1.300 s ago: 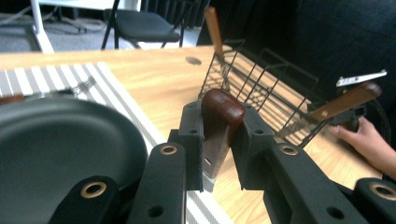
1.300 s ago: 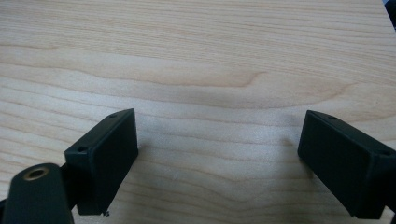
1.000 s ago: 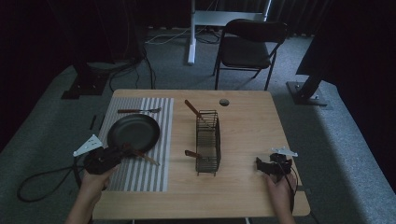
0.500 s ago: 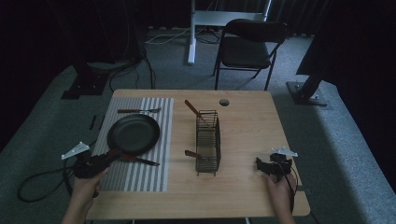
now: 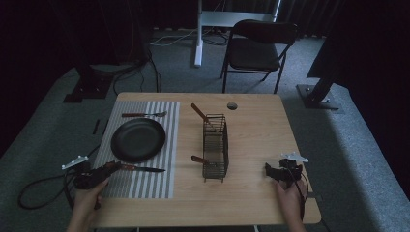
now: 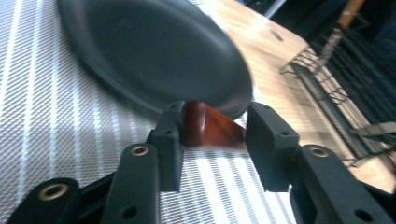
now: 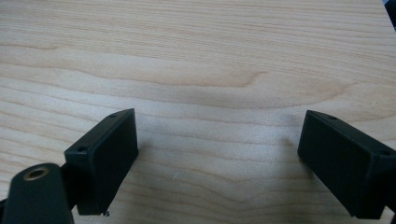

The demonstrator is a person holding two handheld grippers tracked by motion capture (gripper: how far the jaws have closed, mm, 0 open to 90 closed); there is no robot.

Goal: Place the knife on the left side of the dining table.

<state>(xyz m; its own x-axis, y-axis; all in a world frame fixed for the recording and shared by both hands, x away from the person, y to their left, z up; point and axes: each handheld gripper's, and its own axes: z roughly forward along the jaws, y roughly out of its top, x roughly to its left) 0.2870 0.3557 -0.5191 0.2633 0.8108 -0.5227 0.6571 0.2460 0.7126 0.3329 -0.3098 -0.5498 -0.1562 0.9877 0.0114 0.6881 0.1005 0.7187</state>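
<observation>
Reddish-brown wood, the handle of the knife (image 6: 211,131), sits between my left claw's (image 5: 107,168) jaws; one jaw touches it, the other stands slightly off, so the claw is narrow but not clamped. That knife lies on the striped placemat (image 5: 159,145), just beside the black plate (image 5: 138,139). My right claw (image 5: 273,172) gapes wide over bare wooden table (image 7: 196,56), well apart from the wire basket (image 5: 215,147).

left gripper (image 5: 107,169) low at the near left, fingers (image 6: 168,140) half apart, right gripper (image 5: 269,170) resting, fingers (image 7: 105,154) wide apart
</observation>
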